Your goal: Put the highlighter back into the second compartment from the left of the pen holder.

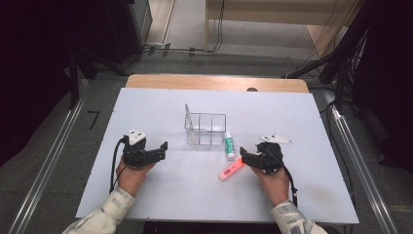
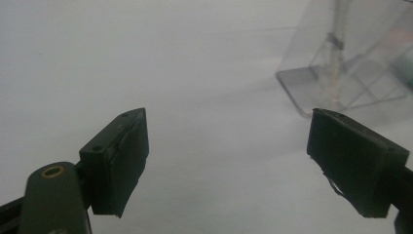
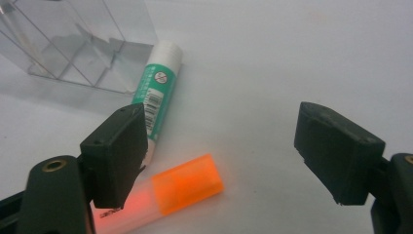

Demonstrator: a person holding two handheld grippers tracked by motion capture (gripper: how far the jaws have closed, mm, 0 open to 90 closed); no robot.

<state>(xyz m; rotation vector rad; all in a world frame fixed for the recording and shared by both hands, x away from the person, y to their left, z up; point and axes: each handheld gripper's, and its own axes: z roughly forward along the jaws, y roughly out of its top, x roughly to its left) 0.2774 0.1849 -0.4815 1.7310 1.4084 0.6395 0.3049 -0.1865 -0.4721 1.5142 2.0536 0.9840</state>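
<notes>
Highlighter (image 3: 165,197) is lying flat on the white table (image 1: 160,195) right under the right gripper (image 3: 221,156), orange cap pointing toward the open middle of the jaws, body running back under the left-hand jaw in the right gripper view. That gripper is sitting spread wide, gripping nothing, and the left gripper (image 2: 229,161) is hanging just as wide open over bare table on the other side, clear organizer (image 2: 350,73) off near its right-hand jaw. So what's worrying me: the right gripper isn't centred on the highlighter at all, one pad is hovering over the barrel while the other is way out over empty table, so if it's closing from here I'm guessing it's just shoving the pen sideways or pinching the rounded cap so it squirts out. Round barrel on a slick surface, it's probably rolling. Next thing out is the glue stick (image 3: 158,92), lying just beside the highlighter's back end, its white cap up against the organizer's corner. Any sideways nudge is likely knocking the two together, and then the glue stick is rolling too. And the organizer looks light, so a bump from either stick or a jaw is maybe sliding it around, which makes dropping anything into a compartment harder.
</notes>
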